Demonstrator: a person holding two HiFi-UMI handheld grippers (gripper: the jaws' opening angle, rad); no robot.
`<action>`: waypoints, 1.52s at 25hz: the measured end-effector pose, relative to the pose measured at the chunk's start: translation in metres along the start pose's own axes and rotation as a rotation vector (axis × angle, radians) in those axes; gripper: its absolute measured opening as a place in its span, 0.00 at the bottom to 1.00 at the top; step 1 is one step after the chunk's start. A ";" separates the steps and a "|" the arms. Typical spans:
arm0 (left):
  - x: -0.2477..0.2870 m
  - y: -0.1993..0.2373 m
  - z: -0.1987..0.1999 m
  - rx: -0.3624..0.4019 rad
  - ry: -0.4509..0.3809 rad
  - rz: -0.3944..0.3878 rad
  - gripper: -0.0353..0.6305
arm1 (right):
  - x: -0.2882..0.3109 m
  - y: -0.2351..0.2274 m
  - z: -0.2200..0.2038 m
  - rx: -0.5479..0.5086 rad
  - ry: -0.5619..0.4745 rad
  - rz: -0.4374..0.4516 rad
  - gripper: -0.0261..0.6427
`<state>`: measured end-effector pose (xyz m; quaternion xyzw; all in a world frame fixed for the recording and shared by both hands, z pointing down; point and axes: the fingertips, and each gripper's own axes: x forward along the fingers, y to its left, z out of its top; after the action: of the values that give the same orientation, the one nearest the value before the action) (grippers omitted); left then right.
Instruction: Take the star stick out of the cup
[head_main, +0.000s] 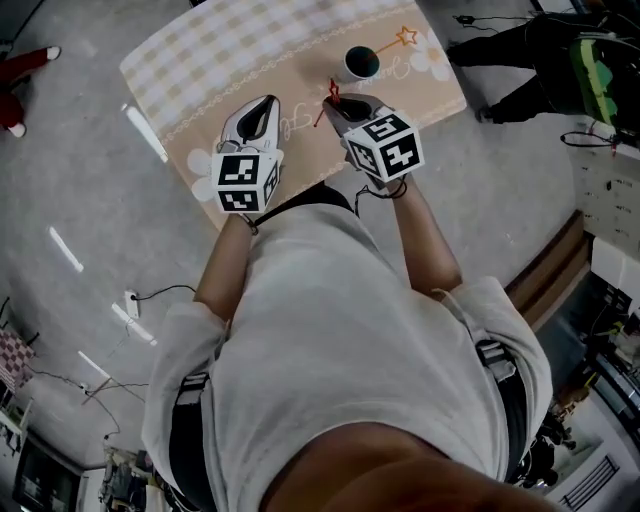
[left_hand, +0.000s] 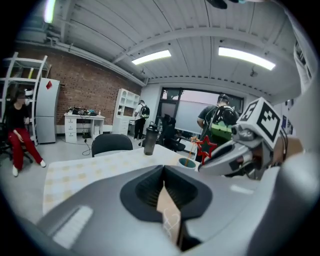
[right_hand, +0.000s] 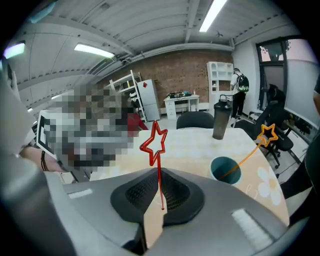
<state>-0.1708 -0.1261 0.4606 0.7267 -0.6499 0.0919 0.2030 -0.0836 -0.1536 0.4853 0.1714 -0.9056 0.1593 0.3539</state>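
Right gripper (right_hand: 159, 192) is clamped on the red star stick (right_hand: 154, 142), held upright left of the cup (right_hand: 216, 165). Left gripper (left_hand: 167, 200) is closed and empty.

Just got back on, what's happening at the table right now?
A person works two handheld grippers over the cloth-covered table. The right gripper is shut on a red star stick, clear of the teal cup. An orange star stick leans in the cup. The left gripper is shut and empty.
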 end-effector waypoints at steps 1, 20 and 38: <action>0.001 0.002 -0.005 -0.002 0.012 0.008 0.06 | 0.007 0.000 -0.005 0.005 0.013 0.008 0.06; 0.059 0.045 -0.046 -0.070 0.147 0.146 0.06 | 0.102 -0.028 0.017 0.100 -0.166 -0.011 0.06; 0.070 0.076 -0.059 -0.108 0.198 0.247 0.06 | 0.159 -0.048 0.008 0.056 -0.064 0.033 0.06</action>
<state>-0.2282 -0.1703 0.5550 0.6167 -0.7151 0.1522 0.2918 -0.1777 -0.2312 0.5987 0.1712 -0.9143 0.1850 0.3172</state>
